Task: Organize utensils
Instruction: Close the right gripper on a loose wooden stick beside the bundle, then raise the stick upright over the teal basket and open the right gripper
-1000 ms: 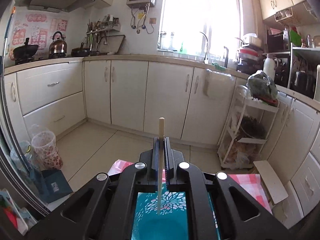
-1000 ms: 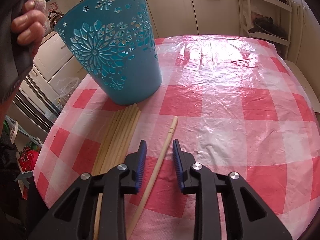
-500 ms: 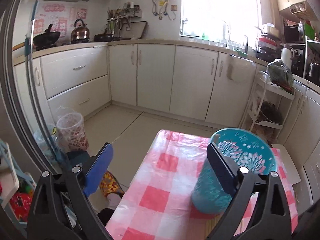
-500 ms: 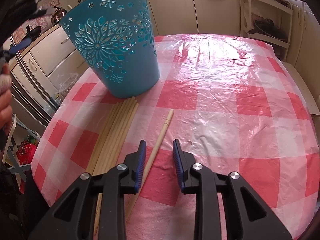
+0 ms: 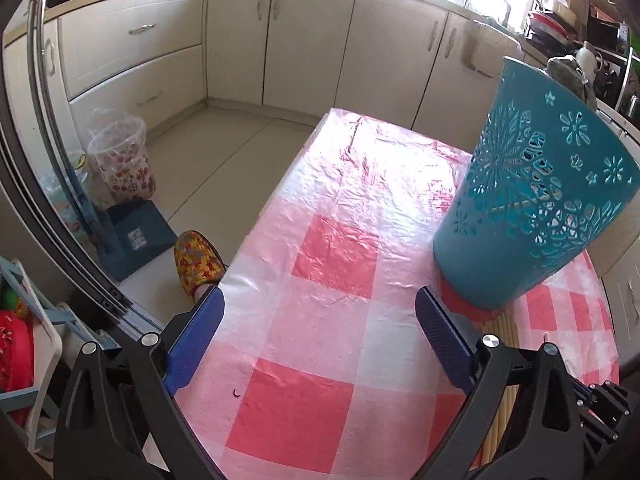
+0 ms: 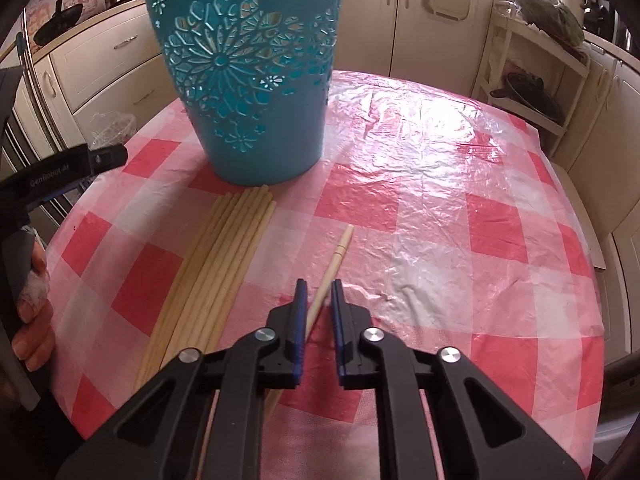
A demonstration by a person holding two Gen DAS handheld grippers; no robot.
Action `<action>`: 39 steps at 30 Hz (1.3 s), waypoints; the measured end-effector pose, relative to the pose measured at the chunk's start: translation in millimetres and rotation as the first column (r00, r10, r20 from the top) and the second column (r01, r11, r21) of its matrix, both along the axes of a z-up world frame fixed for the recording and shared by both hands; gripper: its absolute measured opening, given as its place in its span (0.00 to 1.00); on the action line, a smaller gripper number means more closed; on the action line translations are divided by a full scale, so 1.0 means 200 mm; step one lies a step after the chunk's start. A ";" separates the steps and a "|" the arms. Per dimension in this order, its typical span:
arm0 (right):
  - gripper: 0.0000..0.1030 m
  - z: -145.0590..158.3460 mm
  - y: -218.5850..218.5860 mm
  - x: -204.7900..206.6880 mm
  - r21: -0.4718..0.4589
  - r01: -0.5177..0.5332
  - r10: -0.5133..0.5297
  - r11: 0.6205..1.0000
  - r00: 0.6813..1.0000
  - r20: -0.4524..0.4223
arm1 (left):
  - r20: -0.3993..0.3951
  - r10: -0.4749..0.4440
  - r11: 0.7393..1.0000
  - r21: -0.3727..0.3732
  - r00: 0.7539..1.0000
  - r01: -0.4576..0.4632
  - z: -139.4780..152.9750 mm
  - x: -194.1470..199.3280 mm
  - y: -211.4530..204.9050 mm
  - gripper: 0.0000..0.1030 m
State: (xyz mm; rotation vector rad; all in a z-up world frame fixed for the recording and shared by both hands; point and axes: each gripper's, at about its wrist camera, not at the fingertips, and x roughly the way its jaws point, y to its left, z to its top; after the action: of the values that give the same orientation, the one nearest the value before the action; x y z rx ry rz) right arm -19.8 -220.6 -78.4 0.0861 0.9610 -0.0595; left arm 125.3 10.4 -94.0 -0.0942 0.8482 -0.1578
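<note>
1. Chopstick — single pale wooden chopstick (image 6: 334, 266) lies on the red-checked plastic-covered tabletop (image 6: 440, 208), long axis running away towards the perforated teal plastic bucket (image 6: 250, 72).
2. Right gripper (image 6: 319, 308) is closing, chopstick between its fingers (nearer hand).
3. Left gripper (image 5: 318, 334) is spread wide, empty.

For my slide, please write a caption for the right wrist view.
Right gripper closing on a single chopstick beside a bundle of chopsticks and a blue basket.

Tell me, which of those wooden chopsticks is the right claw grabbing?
The lone chopstick lying apart on the checked cloth, right of the bundle of chopsticks beside the blue basket. The right claw straddles only that one.
</note>
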 end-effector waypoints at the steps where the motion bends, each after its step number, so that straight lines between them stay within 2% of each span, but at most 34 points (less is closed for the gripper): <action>1: 0.06 0.00 -0.04 -0.01 0.052 0.021 -0.021 0.998 1.000 0.002 | 0.014 -0.002 1.000 -0.006 1.000 0.002 0.01 -0.01 -0.01 0.90; 3: 0.06 0.00 -0.15 -0.04 0.175 0.064 -0.066 0.982 0.998 0.005 | 0.021 -0.004 1.000 -0.008 1.000 0.004 0.00 -0.02 -0.01 0.92; 6: 0.06 0.05 -0.29 -0.11 0.347 0.103 -0.124 0.932 0.992 0.038 | -0.004 -0.037 0.999 -0.002 0.999 0.037 -0.02 -0.01 -0.05 0.92; 8: 0.06 0.13 -0.35 -0.15 0.423 0.097 -0.145 0.901 0.986 0.083 | -0.012 -0.046 0.999 0.001 0.999 0.046 -0.02 -0.01 -0.06 0.92; 11: 0.06 0.32 -0.38 -0.18 0.487 0.053 -0.160 0.872 0.970 0.181 | -0.029 -0.047 0.999 -0.006 0.998 0.047 -0.02 0.00 -0.06 0.92; 15: 0.06 0.65 -0.36 -0.11 0.511 -0.037 -0.170 0.859 0.921 0.351 | -0.052 -0.034 0.999 -0.034 0.998 0.032 -0.03 0.01 -0.03 0.92; 20: 0.06 1.00 -0.26 0.11 0.482 -0.101 -0.199 0.870 0.823 0.532 | -0.055 -0.020 0.999 -0.043 0.998 0.017 -0.04 0.02 -0.02 0.92; 23: 0.06 1.08 -0.19 0.27 0.437 -0.065 -0.240 0.897 0.758 0.606 | -0.042 -0.023 0.999 -0.026 0.999 0.022 -0.03 0.01 -0.03 0.92; 26: 0.06 1.03 -0.15 0.40 0.403 0.006 -0.281 0.915 0.727 0.626 | -0.024 -0.031 0.999 -0.009 0.999 0.030 -0.02 0.00 -0.05 0.92; 29: 0.06 0.95 -0.13 0.48 0.385 0.068 -0.309 0.920 0.731 0.609 | -0.012 -0.032 0.999 -0.006 0.999 0.032 -0.01 -0.01 -0.05 0.92; 32: 0.06 0.85 -0.11 0.53 0.369 0.097 -0.309 0.925 0.757 0.576 | -0.007 -0.031 0.999 -0.015 0.999 0.031 -0.01 -0.01 -0.05 0.92; 35: 0.07 0.79 -0.08 0.54 0.319 0.093 -0.267 0.943 0.784 0.561 | -0.004 -0.025 0.999 -0.026 1.000 0.025 -0.01 -0.01 -0.04 0.92; 39: 0.19 0.76 -0.05 0.49 0.279 0.071 -0.219 0.958 0.809 0.546 | -0.001 -0.020 0.999 -0.035 1.000 0.020 -0.01 -0.01 -0.03 0.92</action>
State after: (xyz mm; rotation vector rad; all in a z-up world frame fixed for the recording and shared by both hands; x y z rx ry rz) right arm 78.9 -230.1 72.8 0.3897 0.3453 -0.0521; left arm 123.5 3.6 -95.8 -0.1183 0.8485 -0.1915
